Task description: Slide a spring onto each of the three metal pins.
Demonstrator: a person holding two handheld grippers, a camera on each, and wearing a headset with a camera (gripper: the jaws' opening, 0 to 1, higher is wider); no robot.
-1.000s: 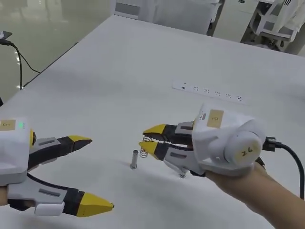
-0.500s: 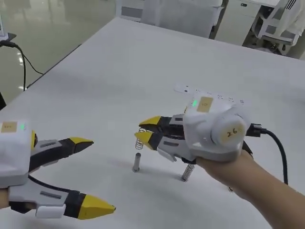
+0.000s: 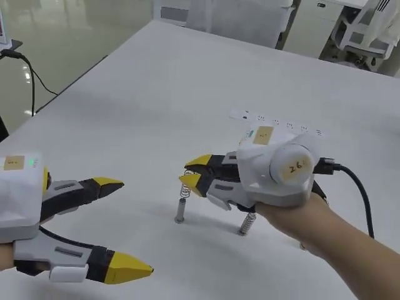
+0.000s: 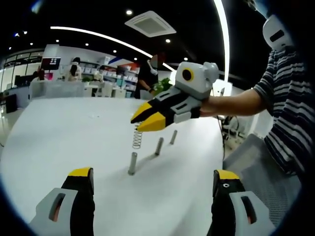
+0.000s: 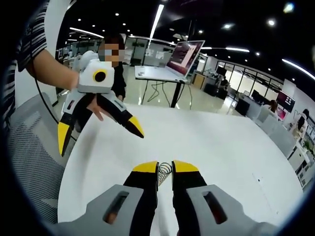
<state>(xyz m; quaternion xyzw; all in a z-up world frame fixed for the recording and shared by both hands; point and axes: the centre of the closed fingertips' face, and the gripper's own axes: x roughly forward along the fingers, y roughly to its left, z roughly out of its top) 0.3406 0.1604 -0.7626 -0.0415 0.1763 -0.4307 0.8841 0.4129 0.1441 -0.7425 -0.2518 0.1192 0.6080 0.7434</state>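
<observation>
One spring point(image 5: 165, 177), pinched by right gripper point(image 5: 165, 168), hangs above bare pin point(image 4: 132, 163).

Bare pin point(image 3: 180, 211): I see a short grey metal post standing upright, with no coil on its shaft.
Loose spring point(image 3: 184, 189): a small silvery coil with its axis close to vertical. It hangs just above the bare pin's top, a touch off to one side and not yet over it. Its upper end is pinched between the tips of the right gripper point(image 3: 189, 175).
Sprung pin point(image 3: 248, 223): upright, coil wound around its shaft, near the bare pin on the person's right.
Third pin point(image 4: 173, 137): upright, beyond the sprung pin, in line with the bare pin. I can't tell whether it carries a coil.
</observation>
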